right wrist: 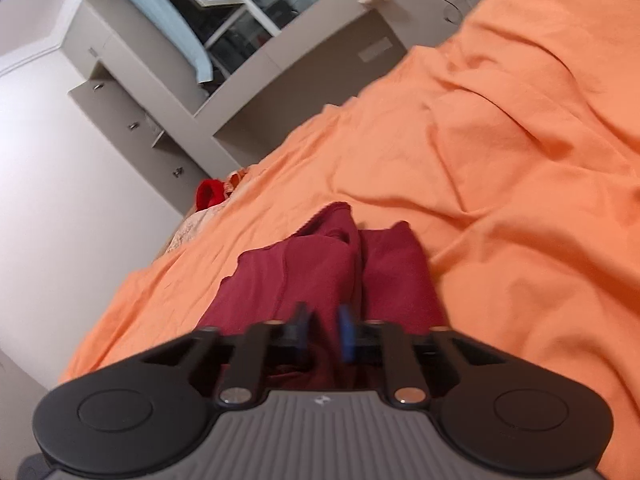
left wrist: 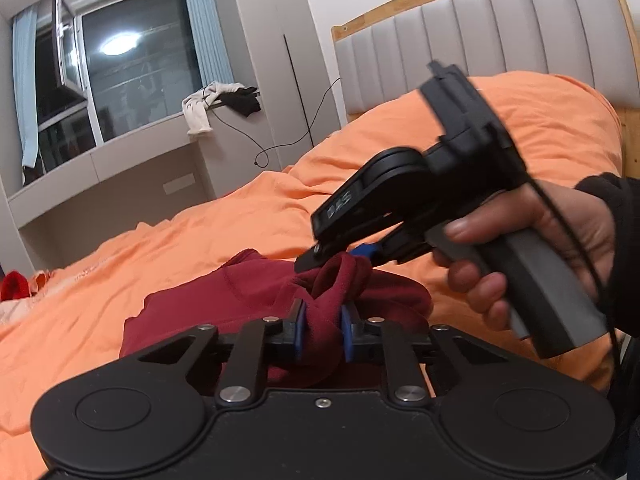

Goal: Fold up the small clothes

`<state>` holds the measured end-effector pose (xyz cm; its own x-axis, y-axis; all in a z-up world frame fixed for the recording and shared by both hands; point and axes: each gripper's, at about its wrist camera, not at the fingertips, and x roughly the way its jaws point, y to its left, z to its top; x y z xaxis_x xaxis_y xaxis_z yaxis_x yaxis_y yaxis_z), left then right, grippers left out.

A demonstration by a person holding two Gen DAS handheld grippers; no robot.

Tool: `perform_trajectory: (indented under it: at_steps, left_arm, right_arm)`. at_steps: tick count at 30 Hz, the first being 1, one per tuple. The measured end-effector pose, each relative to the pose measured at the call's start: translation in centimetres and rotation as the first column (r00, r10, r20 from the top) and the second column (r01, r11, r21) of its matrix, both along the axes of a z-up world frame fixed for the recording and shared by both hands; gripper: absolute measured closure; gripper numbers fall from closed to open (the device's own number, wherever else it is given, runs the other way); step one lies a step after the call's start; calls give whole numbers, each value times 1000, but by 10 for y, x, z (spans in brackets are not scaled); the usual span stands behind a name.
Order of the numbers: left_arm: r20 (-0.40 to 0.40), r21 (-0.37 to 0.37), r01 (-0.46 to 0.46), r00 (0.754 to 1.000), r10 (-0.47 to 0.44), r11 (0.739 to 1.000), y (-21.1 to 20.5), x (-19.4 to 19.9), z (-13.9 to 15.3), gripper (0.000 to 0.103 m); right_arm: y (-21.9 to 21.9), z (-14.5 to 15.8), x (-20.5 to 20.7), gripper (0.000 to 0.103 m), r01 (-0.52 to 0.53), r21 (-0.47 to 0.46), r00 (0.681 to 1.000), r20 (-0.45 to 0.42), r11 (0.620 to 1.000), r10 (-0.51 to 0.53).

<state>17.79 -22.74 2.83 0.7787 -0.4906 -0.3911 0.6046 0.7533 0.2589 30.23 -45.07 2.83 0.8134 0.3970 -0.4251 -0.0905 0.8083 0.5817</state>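
A dark red garment lies crumpled on the orange duvet. At the bottom of the left wrist view my left gripper is shut on a bunched fold of it, with cloth filling the gap between the blue pads. Just beyond, a hand holds my right gripper, whose tips pinch a raised fold of the same garment. In the blurred right wrist view the right gripper has the dark red garment between its narrow-set pads, and two lobes of cloth stretch away ahead of it.
A grey padded headboard with a wooden frame stands behind the heaped duvet. A small bright red item lies at the bed's far edge. White and black clothes and a cable hang off the window ledge. Grey cabinets line the wall.
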Motion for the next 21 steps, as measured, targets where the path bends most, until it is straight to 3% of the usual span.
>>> perform_trajectory:
  at_steps: [3,7,18,21]
  left_arm:
    - [14,-11,1,1000,-1,1000,2,-5,-2,87]
    - [19,-29,20,1000,-20,999,-3,-9,-1,88]
    - [-74,-56,40,996,-44,998,-26,1,-26,88]
    - [-94,-81,38,995,-46,996,-23,4,-27,85]
  right_arm:
    - [5,15,-16,98,14,-76,995,98,997,-6]
    - [-5,28,-32,98,71,-91,985,162,993,-56]
    - [-23,4,-37,99,126,-120,991,54,985,-120]
    - [-22,5,-41,92,128,-122,991,49,984,-123]
